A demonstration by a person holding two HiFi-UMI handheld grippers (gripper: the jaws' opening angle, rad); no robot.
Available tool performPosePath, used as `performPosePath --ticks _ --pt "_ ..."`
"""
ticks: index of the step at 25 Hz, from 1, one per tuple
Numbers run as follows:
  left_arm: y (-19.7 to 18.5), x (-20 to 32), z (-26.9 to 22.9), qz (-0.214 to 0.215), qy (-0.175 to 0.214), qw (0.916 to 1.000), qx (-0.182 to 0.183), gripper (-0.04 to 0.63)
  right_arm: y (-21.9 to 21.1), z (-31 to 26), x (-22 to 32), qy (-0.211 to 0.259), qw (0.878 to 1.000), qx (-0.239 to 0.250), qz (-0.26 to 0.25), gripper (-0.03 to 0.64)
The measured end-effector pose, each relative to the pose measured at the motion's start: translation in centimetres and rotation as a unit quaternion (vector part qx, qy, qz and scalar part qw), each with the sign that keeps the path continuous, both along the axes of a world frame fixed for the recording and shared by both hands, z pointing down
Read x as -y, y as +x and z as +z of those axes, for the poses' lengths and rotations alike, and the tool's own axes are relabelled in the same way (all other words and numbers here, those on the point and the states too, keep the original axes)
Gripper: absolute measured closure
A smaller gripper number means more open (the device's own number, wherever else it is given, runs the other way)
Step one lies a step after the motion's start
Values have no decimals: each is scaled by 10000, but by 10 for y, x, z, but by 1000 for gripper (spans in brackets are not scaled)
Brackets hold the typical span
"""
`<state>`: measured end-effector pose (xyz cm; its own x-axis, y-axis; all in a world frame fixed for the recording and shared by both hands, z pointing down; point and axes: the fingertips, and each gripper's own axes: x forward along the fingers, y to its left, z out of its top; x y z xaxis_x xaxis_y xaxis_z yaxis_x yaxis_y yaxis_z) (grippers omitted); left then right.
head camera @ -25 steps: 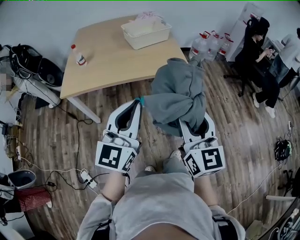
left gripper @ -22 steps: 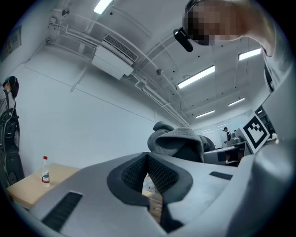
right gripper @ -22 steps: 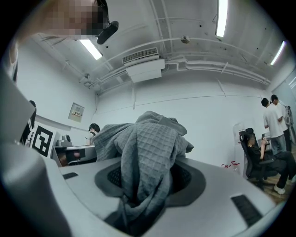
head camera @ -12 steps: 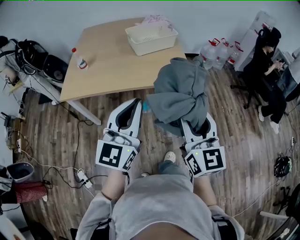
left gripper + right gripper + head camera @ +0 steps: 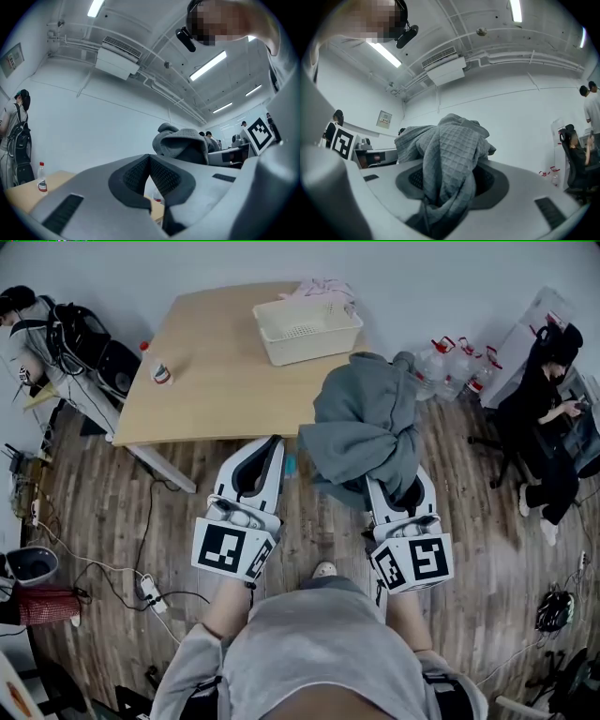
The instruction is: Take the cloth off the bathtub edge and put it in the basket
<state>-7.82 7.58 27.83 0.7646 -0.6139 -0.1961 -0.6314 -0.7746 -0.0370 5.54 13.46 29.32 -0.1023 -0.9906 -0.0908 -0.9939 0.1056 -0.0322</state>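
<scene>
Now the right claw (image 5: pixel 382 491) pinches a bunched grey waffle-weave cloth (image 5: pixel 364 423). The cloth heaps up above the jaws and drapes over them, held in the air just off the near right corner of the worktop (image 5: pixel 216 381). The left claw (image 5: pixel 275 446), just short of the worktop's near edge, has its jaws pressed together at the tips with nothing between them. A white plastic basket (image 5: pixel 307 329) stands at the worktop's far side, apart from the cloth. A small red-capped bottle (image 5: pixel 160 371) stands near the worktop's left edge. Past the worktop's right end, water jugs (image 5: pixel 455 367) stand on the wood floor (image 5: pixel 112 512), and a seated person (image 5: pixel 553 409) is beyond them.
</scene>
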Motion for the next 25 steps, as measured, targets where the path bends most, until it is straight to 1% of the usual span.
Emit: performPosePath --ticks 8,12,20,25 --pt "53 18 -2 -206 29 9998 5 598 54 2 24 1 9997 28 -248 419" --pt "69 26 1 -289 -20 9996 31 598 69 4 35 14 9993 63 -378 419" --pt "79 50 5 -324 -99 9994 103 598 79 9 60 -41 9989 216 -409 419" --pt "75 81 8 -289 -124 9995 47 598 76 12 86 -75 9992 206 -321 419"
